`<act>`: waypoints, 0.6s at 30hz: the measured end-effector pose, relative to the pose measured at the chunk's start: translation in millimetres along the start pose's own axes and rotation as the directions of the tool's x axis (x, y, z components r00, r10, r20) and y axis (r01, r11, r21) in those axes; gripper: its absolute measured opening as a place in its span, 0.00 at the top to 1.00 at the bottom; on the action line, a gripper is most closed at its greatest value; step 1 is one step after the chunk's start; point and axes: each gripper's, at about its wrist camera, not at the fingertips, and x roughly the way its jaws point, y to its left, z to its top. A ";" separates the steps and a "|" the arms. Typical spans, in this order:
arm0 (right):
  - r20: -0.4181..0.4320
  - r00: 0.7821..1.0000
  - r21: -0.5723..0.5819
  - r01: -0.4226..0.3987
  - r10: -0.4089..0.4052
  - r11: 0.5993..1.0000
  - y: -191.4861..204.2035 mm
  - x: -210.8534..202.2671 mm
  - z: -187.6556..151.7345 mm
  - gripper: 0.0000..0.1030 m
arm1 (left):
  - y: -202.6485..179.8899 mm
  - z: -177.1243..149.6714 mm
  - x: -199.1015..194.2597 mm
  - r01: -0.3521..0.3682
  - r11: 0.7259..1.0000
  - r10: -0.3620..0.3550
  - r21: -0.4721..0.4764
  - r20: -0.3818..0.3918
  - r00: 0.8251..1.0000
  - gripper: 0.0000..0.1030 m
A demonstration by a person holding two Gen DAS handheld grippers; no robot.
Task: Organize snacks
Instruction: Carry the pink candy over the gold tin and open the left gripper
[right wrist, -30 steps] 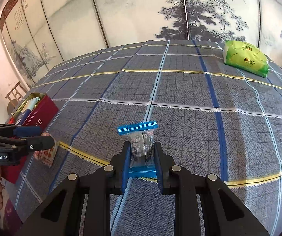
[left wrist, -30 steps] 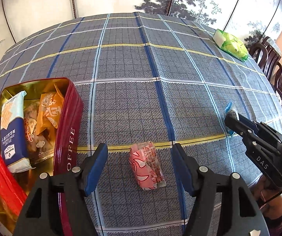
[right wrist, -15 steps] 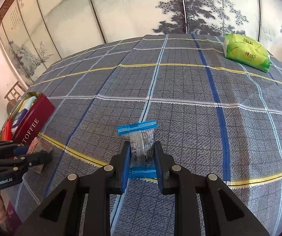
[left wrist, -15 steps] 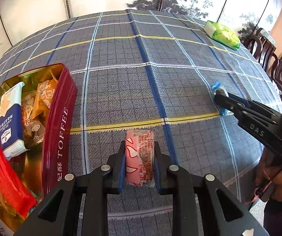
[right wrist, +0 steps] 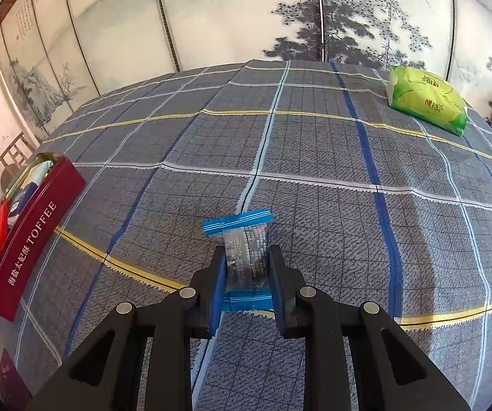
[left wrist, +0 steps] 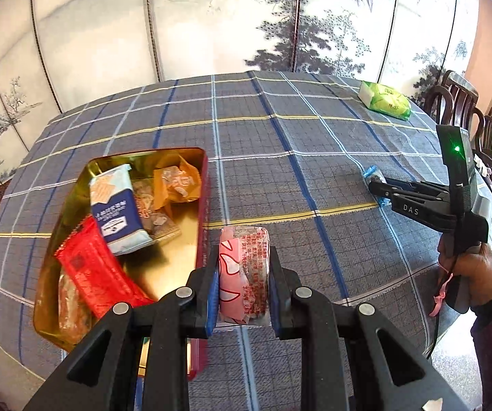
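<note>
Since the earlier frames, the left gripper (left wrist: 244, 282) has closed on the pink-and-white plastic-wrapped snack packet (left wrist: 244, 274) and raised it off the cloth, bringing it just beside the tin's near right wall; the right gripper (right wrist: 247, 272) has stayed closed on its packet.

Task item, left: the pink packet is oblong, with a white petal pattern on its left half and red print on a clear right half. Both blue-padded fingers (left wrist: 212, 294) press its long sides, jaws narrowed to packet width.

Task item, right: the clear plastic snack packet with blue crimped ends (right wrist: 244, 257) is clamped across its middle, jaws narrowed to packet width. Contact with the cloth cannot be determined. In the left wrist view this packet (left wrist: 371, 173) appears at 2 o'clock, at the tip of the right gripper (left wrist: 378, 186).

Surroundings: a grey-blue plaid tablecloth (left wrist: 280, 157) covers the table. A green soft plastic pack (right wrist: 426, 99) lies at 1 o'clock in the right wrist view, well apart from both grippers. Nothing stands between the pink packet and the tin.

Container: a red rectangular metal tin with gold interior, lettered TOFFEE (right wrist: 37, 236), sits at 10 o'clock of the left gripper. It holds a blue-and-white packet (left wrist: 117, 212), a red foil packet (left wrist: 93, 274), an orange packet (left wrist: 177, 185) and clear-wrapped pieces (left wrist: 150, 212).
</note>
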 end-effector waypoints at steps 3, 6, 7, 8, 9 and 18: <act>-0.001 1.000 -0.006 0.008 -0.008 1.000 1.4 0.0 0.1 0.77 | 15.8 -1.5 -7.8 -0.037 0.999 0.037 -0.013 0.026 0.999 0.80; -0.002 1.000 -0.022 0.028 -0.028 0.999 4.5 0.2 0.3 0.77 | 27.9 -3.3 -13.2 -0.082 0.996 0.083 -0.016 0.054 0.995 0.80; -0.003 0.999 -0.026 0.033 -0.033 0.999 5.0 0.3 0.3 0.77 | 31.1 -3.5 -13.6 -0.089 0.996 0.090 -0.018 0.058 0.994 0.80; -0.003 0.999 -0.028 0.035 -0.035 0.999 5.3 0.3 0.4 0.77 | 35.1 -3.7 -12.8 -0.094 0.995 0.095 -0.021 0.058 0.994 0.80; -0.003 0.999 -0.029 0.036 -0.036 0.999 5.3 0.2 0.4 0.77 | 38.5 -3.9 -11.9 -0.099 0.995 0.100 -0.023 0.057 0.993 0.80; -0.004 0.999 -0.040 0.050 -0.050 0.998 7.9 0.8 0.6 0.77 | 55.9 -6.4 -0.3 -0.119 0.992 0.121 -0.046 0.041 0.992 0.80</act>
